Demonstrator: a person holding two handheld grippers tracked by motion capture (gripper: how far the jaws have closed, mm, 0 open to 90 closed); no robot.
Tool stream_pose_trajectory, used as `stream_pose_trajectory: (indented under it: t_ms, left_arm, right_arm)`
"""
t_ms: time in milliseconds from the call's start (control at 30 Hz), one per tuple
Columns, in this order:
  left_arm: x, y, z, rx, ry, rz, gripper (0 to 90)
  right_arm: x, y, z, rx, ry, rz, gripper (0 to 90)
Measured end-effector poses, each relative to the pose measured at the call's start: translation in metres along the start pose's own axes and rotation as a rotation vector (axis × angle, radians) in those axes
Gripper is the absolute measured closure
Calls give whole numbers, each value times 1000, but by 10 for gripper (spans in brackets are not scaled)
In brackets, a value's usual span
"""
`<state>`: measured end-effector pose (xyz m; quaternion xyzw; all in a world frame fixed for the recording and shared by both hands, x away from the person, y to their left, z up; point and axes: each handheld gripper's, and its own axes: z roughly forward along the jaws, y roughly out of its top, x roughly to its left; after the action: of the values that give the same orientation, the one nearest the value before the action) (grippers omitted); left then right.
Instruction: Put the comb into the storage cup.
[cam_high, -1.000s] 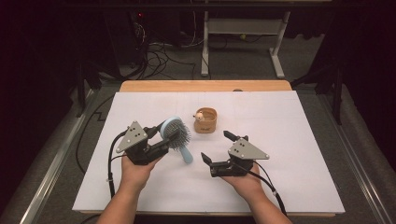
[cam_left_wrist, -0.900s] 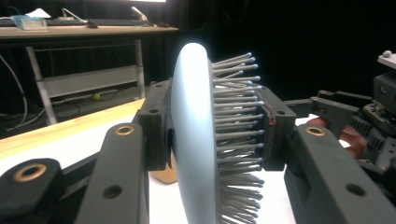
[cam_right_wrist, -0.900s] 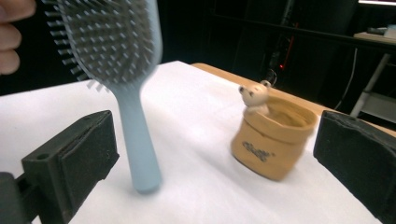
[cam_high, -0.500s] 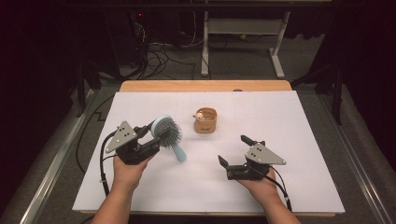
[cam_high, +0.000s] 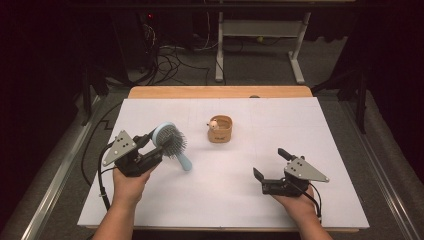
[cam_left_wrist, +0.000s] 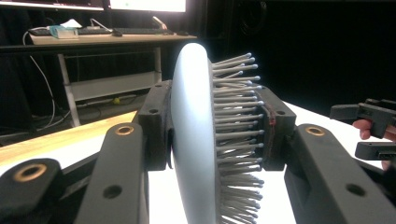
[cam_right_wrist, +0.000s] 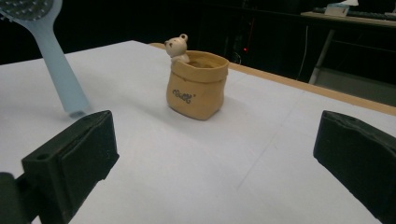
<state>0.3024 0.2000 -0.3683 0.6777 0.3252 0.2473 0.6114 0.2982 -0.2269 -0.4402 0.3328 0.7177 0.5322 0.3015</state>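
**Hairbrush gripped, pot still waiting**

We have the pale blue hairbrush (cam_high: 171, 142) clamped by its head in the left hand-held gripper (cam_high: 148, 150), one jaw on the smooth back, the other against the bristles. It hangs clear above the white worktop (cam_high: 240, 210), near the left side. Its long axis slants from the head at upper left down to the handle tip at lower right, bristles facing right. Our right hand-held gripper (cam_high: 270, 167) stands wide open and empty, near the front right. We judge the pickup done; placing the brush, perhaps in the bear pot (cam_high: 220, 129), remains.
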Motion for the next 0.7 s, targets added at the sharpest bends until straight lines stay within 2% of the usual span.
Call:
stream_pose_trajectory:
  t_ms: [367, 567, 700]
  left_arm:
    - [2, 2, -4, -17, 6, -5, 558]
    - [-3, 10, -3, -31, 12, 10, 558]
    - [-3, 14, -2, -49, 12, -2, 558]
  right_arm:
    - [-11, -11, -13, 17, -36, 8, 1]
    - [-14, -15, -19, 22, -49, 13, 2]
    - [-17, -16, -21, 20, -53, 26, 1]
